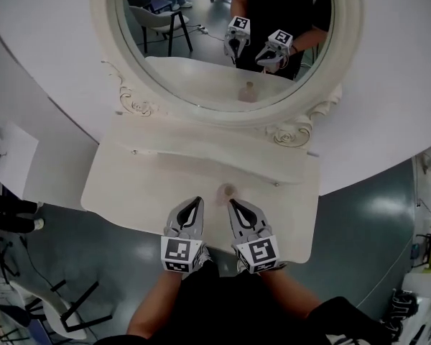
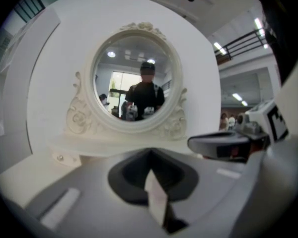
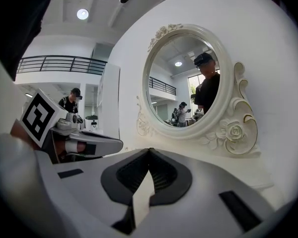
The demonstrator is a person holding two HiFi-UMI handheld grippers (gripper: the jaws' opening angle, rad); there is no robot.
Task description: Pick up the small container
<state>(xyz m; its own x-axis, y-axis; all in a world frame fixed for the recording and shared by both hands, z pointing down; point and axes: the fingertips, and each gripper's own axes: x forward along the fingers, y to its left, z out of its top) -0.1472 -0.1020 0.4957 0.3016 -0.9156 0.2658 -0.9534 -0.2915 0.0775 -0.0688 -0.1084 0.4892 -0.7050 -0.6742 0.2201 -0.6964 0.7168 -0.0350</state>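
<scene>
small container: tiny pinkish see-through pot (image 1: 228, 191), standing on the tabletop near the front edge, about the middle of it

what's in it: honestly can't tell, it's way too small and blurry from up top

left gripper (image 1: 197, 201): jaws pressed together at the tip with nothing between them. The tip sits just left of the pot and a bit nearer the person, and it looks clear of it.

right gripper (image 1: 233, 203): same deal, jaws closed on nothing. The tip is right beside the pot on the near side, and I can't say whether it touches.

the pair: side by side over the front edge of the table, tips angled in toward each other with the pot just beyond them. Each gripper shows up at the edge of the other's view.

dressing table (image 1: 144, 185): cream-white with a curvy front edge, and the top is bare apart from the pot

mirror (image 1: 201, 56): big oval one in a carved white frame with scrolls and roses, standing at the back of the table. It reflects the pot, both marker cubes and the person in dark clothes.

wall (image 1: 50, 85): plain white behind the mirror

floor (image 1: 359, 214): dark grey-green and shiny

arms: the person's bare forearms come in from the bottom of the head view, dark top
</scene>
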